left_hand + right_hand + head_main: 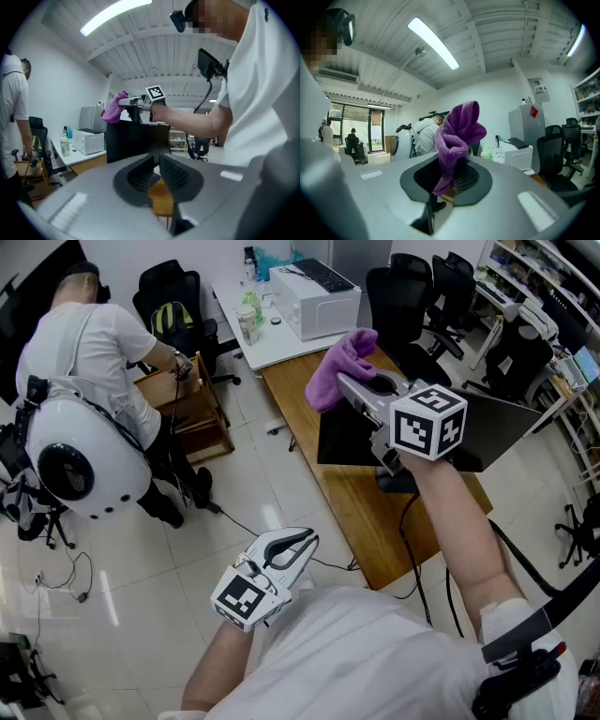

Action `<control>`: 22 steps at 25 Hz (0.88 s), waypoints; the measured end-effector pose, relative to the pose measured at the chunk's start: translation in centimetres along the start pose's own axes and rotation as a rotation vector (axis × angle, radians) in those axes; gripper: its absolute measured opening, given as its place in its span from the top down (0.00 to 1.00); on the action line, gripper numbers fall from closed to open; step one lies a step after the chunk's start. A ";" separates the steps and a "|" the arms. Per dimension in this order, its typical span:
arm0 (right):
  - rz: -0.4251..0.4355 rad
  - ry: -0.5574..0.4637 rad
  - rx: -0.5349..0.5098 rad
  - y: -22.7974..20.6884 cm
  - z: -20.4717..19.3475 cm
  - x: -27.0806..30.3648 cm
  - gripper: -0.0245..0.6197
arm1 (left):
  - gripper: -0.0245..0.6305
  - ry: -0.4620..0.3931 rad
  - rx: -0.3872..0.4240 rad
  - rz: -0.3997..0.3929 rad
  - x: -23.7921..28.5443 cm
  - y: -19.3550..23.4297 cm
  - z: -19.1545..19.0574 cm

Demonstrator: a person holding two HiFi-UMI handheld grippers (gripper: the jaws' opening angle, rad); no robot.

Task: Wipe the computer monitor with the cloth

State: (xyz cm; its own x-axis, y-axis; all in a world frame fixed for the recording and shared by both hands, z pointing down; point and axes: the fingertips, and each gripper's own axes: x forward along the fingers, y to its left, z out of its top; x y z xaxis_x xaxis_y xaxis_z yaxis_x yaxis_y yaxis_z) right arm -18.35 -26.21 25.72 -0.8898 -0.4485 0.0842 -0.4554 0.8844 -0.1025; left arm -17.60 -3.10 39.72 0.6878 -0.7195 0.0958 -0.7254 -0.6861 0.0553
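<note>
At upper centre, I am clamping the cloth (342, 354) in my right gripper (351, 383) above the monitor (347, 440), aiming to press it flat and lightly; my left gripper (292, 546) is hanging closed, empty.

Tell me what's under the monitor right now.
The monitor stands on the wooden desk; below it a dark stand base and a black cable running off the desk edge show. The right gripper, shut on the purple cloth, and the forearm cover the rest.
</note>
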 end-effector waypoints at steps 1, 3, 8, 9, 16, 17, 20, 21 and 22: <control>-0.002 0.005 0.000 -0.5 -0.2 -0.1 0.89 | 0.88 0.000 -0.006 0.007 0.3 -0.1 0.0; -0.008 0.015 -0.001 -1.4 -0.5 -0.4 0.89 | 0.88 0.006 -0.016 0.016 0.7 -0.4 0.1; -0.022 0.019 0.004 -2.7 -0.8 -1.3 0.89 | 0.88 0.031 -0.030 0.009 1.6 -1.0 0.5; -0.027 0.018 0.006 -3.0 -0.8 -1.5 0.89 | 0.88 0.026 -0.036 0.006 1.8 -1.2 0.6; -0.049 0.012 0.016 -4.6 -0.8 -2.8 0.89 | 0.88 0.033 -0.012 -0.012 2.8 -1.6 0.5; -0.052 0.012 0.018 -4.7 -0.9 -3.1 0.89 | 0.88 0.039 -0.018 -0.015 2.9 -1.8 0.7; -0.060 0.013 0.021 -5.2 -1.2 -3.9 0.89 | 0.88 0.033 -0.014 -0.016 3.3 -2.2 0.6; -0.064 0.011 0.021 -5.4 -1.2 -4.1 0.89 | 0.88 0.030 -0.003 -0.016 3.4 -2.2 0.4; -0.068 0.008 0.022 -5.6 -1.2 -4.3 0.89 | 0.88 0.033 0.002 -0.019 3.4 -2.4 0.3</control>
State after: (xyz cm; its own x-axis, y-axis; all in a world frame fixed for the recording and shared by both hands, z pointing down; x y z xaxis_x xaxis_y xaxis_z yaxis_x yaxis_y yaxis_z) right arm -11.93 -29.06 27.13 -0.8564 -0.5065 0.0998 -0.5157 0.8486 -0.1181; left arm -13.52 -3.99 39.62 0.7004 -0.7023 0.1275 -0.7120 -0.6999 0.0557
